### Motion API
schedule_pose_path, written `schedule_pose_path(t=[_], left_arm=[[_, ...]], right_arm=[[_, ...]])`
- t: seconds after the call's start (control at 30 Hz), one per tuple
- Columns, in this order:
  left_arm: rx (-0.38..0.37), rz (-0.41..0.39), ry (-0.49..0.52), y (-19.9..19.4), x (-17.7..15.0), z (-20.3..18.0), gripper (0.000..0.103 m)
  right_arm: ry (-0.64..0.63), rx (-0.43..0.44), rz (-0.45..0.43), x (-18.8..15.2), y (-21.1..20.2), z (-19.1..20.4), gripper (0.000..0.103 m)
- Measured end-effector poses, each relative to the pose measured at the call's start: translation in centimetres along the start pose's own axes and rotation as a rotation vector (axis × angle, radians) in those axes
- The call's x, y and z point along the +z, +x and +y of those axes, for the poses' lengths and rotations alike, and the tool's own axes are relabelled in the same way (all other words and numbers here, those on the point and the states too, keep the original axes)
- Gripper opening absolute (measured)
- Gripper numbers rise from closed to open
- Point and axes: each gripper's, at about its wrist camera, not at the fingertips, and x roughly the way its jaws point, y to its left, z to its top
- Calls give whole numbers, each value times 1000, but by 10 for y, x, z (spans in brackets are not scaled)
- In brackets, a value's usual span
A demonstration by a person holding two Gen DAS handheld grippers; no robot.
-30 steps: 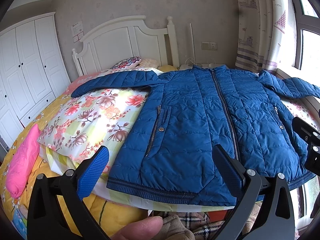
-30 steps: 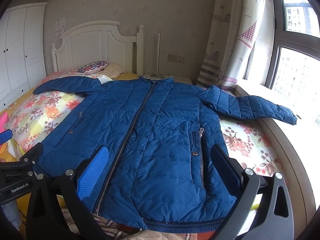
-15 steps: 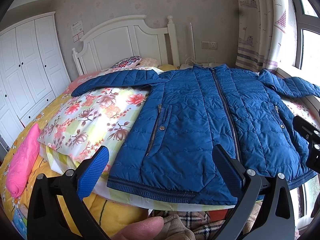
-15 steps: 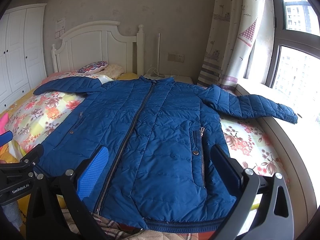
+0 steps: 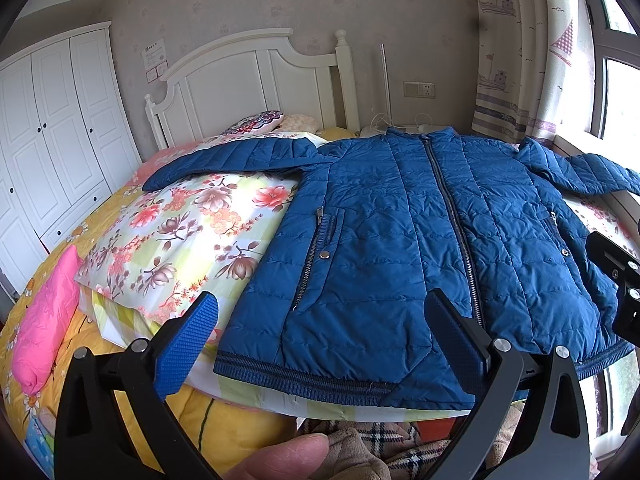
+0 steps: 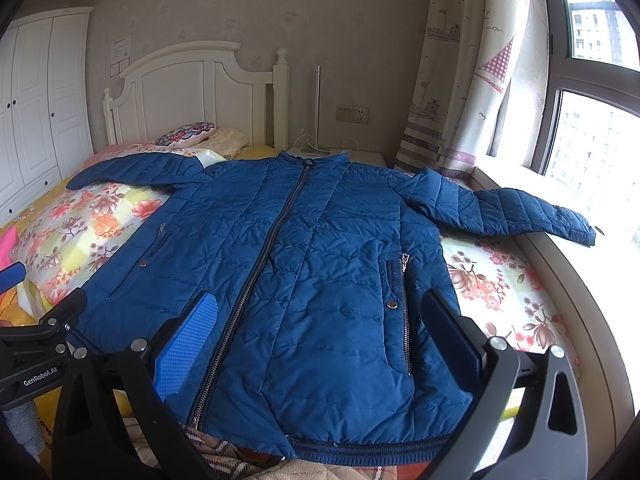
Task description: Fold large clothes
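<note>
On the bed (image 5: 100, 220), a blue quilted jacket (image 5: 400, 240) is lying face up and zipped, spread flat over a floral quilt (image 5: 192, 232), hem toward the cameras at 6 o'clock and collar toward the white headboard (image 5: 248, 76) at 12 o'clock. In the left wrist view its one sleeve is stretching out toward 10 o'clock over the quilt, and the other sleeve is running off toward 3 o'clock, its cuff cut off by the frame edge; the right wrist view is showing that cuff lying on the window ledge (image 6: 568, 280). The left gripper (image 5: 320, 336) is hovering just short of the hem with its jaws spread wide and nothing between them, one blue-padded finger at 7 o'clock and the other at 5 o'clock hiding part of the lower zipper. The right gripper (image 6: 320, 332) is likewise gaping wide and gripping nothing, its fingers covering patches of the jacket front near the hem. Each gripper is only partly showing in the other's view, at the frame edge. A fingertip (image 5: 288, 456) is poking in at 6 o'clock, the rest of the hand out of frame. A plaid fabric (image 5: 384, 448) is peeking out under the hem, too cropped to identify. A pink roll (image 5: 44, 320) is lying at 8 o'clock, a wardrobe (image 5: 52, 140) is standing at 9 o'clock, and a curtain (image 6: 472, 80) is hanging at 1 o'clock. Small pillows by the headboard are hard to make out.
</note>
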Motion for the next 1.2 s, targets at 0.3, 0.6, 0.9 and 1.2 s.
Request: schedule_pose_path(t=[0.3,0.6,0.9,1.2], left_arm=[[0,1,0,0,1,0,99],[11,1,-3,5,-5,4,99],[10,33,16,27,11,1,99],[25,211,147,163,85,-30,99]], right_arm=[[-1,0,1,0,0,0,101],[5,6,14,-6,5,1,101],[19,30,42,-9,29,-8,101],[344,-88,161,29,117,-137,101]])
